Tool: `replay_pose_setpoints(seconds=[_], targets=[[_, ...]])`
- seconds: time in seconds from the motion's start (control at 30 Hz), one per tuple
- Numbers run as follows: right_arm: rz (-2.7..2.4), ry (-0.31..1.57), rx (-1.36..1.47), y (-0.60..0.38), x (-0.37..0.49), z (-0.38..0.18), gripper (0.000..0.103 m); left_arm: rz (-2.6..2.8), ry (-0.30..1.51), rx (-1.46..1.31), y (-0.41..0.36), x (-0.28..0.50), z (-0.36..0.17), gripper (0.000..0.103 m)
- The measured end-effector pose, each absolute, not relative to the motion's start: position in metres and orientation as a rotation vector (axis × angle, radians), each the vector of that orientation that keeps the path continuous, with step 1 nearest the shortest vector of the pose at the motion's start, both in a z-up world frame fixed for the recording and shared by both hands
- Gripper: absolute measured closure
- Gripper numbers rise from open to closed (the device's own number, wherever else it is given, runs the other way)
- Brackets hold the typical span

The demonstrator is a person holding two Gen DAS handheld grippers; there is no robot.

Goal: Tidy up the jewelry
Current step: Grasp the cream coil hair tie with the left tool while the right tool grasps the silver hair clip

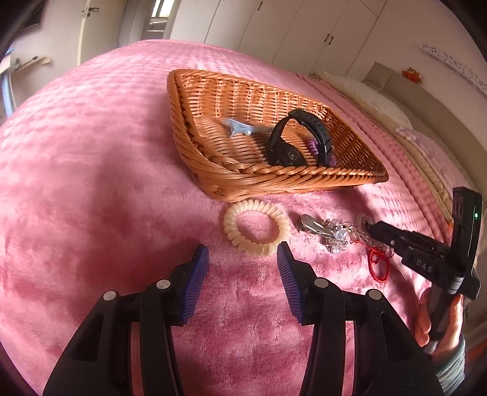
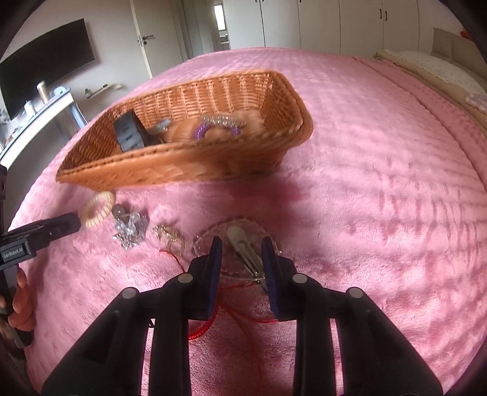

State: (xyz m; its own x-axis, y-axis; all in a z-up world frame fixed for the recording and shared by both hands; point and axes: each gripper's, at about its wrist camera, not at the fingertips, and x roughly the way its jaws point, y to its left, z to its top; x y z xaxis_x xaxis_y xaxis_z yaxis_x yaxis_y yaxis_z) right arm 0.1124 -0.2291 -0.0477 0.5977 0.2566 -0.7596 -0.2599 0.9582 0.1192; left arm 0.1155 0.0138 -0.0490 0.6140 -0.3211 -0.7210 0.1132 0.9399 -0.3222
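Soft daylight lit both views evenly. Fisheye bending curved the pink blanket (image 1: pixel 91 182) and left dark vignetted corners. In the right wrist view the wicker basket (image 2: pixel 188 170) looked motion-blurred, a dim shadow beneath it at centre frame; the left wrist view stayed sharper.

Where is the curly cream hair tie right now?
The cream hair tie lies on the pink blanket, just in front of the wicker basket, not in it. The sparkly clip is beside it, and the open left gripper sits close.

A dark wall television (image 2: pixel 45 61) hangs beyond the pink bedspread (image 2: pixel 380 182), near white wardrobes (image 1: pixel 304 27)
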Motion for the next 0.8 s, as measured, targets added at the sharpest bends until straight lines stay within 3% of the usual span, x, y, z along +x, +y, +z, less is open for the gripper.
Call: replay_pose_setpoints(seconds=[0.33,0.53,0.8], targets=[[0.294,0.907,-0.021,-0.223,0.121,-0.052,0.079,-0.182,0.891,-0.225,0.000,0.131,-0.051,0.060],[0.301,0.911,0.008,-0.224,0.126,-0.053,0.087,-0.129,0.901,-0.164,-0.005,0.130,-0.053,0.091],[0.367,0.863,0.120,-0.238,0.120,-0.042,0.089,-0.154,0.872,-0.152,-0.005,0.113,-0.048,0.094]])
